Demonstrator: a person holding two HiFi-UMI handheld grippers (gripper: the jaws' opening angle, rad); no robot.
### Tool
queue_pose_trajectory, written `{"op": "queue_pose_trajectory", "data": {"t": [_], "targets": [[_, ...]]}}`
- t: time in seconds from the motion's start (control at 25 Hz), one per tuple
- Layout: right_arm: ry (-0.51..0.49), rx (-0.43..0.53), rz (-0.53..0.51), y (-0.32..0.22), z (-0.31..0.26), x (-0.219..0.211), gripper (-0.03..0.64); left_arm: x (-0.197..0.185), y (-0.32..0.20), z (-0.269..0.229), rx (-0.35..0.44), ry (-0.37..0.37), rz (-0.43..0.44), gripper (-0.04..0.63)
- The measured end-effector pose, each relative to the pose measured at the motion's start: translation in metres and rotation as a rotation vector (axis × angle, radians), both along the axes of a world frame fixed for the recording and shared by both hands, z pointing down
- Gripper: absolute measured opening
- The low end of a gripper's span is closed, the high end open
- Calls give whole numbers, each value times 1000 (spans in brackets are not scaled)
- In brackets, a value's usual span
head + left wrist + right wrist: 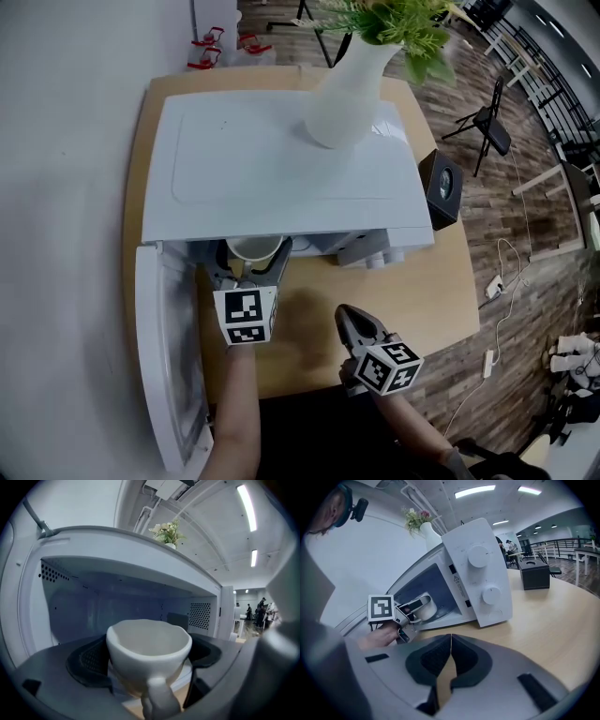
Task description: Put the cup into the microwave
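A white cup [149, 656] sits between the jaws of my left gripper [251, 265], which is shut on it, handle toward the camera. The cup [253, 249] is at the mouth of the white microwave [281, 169], just inside the opening. The microwave cavity [117, 606] fills the left gripper view behind the cup. The microwave door [169, 356] hangs open to the left. My right gripper [356, 327] is shut with nothing in it, over the wooden table [422, 291] in front of the microwave. From the right gripper view the left gripper [412, 609] and cup [425, 607] show in the microwave opening.
A white vase [352, 89] with green plants stands on top of the microwave. A small black box [441, 187] sits on the table to the microwave's right. The microwave's two knobs [480, 557] face the right gripper. Cables lie on the wooden floor [506, 272].
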State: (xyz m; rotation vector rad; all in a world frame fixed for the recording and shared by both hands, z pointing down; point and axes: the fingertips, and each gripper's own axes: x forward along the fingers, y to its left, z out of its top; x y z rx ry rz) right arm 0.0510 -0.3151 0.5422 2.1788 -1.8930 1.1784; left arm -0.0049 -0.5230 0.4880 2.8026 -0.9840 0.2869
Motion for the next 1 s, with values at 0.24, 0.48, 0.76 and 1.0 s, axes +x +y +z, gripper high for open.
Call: {"op": "queue_pose_trajectory", "data": {"t": [0.24, 0.48, 0.76, 1.0], "targets": [[-5, -7, 6, -5, 3, -1, -6, 10, -16, 4, 1, 1, -19, 479], [-6, -13, 4, -8, 8, -2, -6, 22, -30, 13, -7, -7, -24, 479], [-16, -20, 18, -7, 11, 1, -6, 34, -40, 20, -5, -30, -16, 479], [-18, -17, 29, -8, 12, 8, -6, 38, -44, 21, -13, -33, -7, 477]]}}
